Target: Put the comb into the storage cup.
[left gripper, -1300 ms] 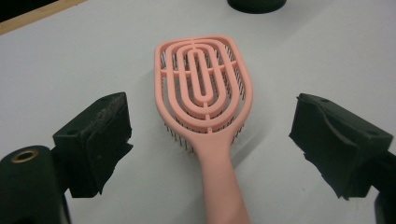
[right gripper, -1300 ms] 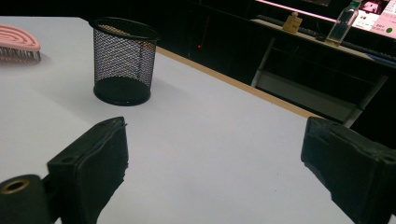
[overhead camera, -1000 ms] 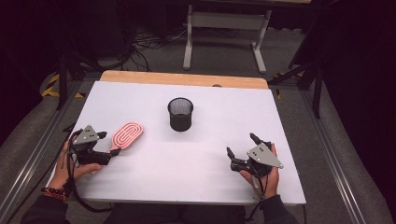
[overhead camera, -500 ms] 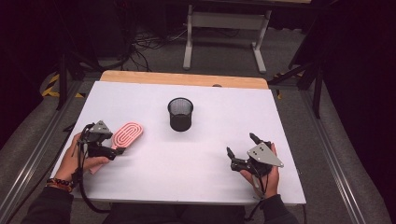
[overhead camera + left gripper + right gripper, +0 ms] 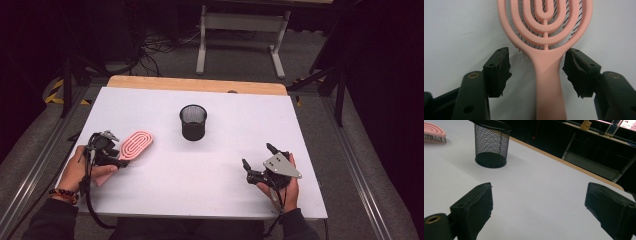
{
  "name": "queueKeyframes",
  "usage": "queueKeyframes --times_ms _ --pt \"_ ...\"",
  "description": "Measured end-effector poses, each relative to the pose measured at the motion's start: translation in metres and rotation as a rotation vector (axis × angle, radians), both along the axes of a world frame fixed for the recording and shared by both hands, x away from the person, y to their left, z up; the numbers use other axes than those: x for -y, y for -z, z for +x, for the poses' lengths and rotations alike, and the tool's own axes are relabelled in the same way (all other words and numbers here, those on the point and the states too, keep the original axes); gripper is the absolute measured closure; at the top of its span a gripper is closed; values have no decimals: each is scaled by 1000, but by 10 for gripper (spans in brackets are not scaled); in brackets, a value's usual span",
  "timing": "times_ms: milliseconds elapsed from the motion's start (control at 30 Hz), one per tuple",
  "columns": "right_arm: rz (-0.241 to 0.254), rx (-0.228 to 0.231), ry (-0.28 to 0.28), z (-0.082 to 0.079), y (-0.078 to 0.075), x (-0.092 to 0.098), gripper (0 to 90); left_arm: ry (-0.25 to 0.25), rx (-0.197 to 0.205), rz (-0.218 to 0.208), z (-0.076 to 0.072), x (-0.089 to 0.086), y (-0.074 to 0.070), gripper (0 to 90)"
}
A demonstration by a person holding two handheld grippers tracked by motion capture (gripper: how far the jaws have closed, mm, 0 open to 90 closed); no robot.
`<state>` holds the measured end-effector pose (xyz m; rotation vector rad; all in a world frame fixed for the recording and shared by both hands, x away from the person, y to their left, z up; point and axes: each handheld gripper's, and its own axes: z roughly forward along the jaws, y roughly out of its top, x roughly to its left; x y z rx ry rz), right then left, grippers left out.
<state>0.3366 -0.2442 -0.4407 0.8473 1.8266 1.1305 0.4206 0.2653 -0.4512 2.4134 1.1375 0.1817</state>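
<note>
Left gripper [image 5: 536, 70] closing around the pink hairbrush [image 5: 546, 37] handle, pads not yet touching; right gripper [image 5: 539, 212] wide open; squeeze next.

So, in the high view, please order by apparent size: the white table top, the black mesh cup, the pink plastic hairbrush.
1. White table top, by far the largest.
2. Pink plastic hairbrush, though the left gripper covers its handle.
3. Black mesh cup. These two look close, so their order is unsure.

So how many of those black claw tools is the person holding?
2: the left gripper at the table's left, its jaws around the pink hairbrush handle, and the right gripper at the right, open.
</note>
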Motion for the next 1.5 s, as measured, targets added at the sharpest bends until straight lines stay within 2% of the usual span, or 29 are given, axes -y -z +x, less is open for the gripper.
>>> queueKeyframes --times_ms 200,400,633,800,1000,1133,1333,1367,1400,1500 --pt "-13 -2 11 0 1 1 85 -1 -17 5 2 1 2 450" --pt "-16 -3 19 -5 1 5 86 7 0 72 3 6 0 556" --pt "-2 -1 37 -10 0 11 86 34 10 99 1 10 -1 612" --pt "-11 -3 36 -11 1 10 87 62 3 104 -1 12 -2 676" --pt "-13 -9 33 -10 2 10 87 74 10 106 -1 12 -1 686" --pt "-12 -10 33 -10 1 10 87 87 40 113 -3 12 -1 690" --pt "-15 -9 38 -10 1 11 87 74 104 66 -6 7 -3 692" --pt "-15 -9 38 -10 1 11 87 72 114 63 -7 6 -4 692" --pt "-14 -9 39 -10 1 11 87 70 142 74 -8 5 -5 692" --pt "-14 -9 39 -10 1 12 87 62 155 65 -9 5 -7 692"
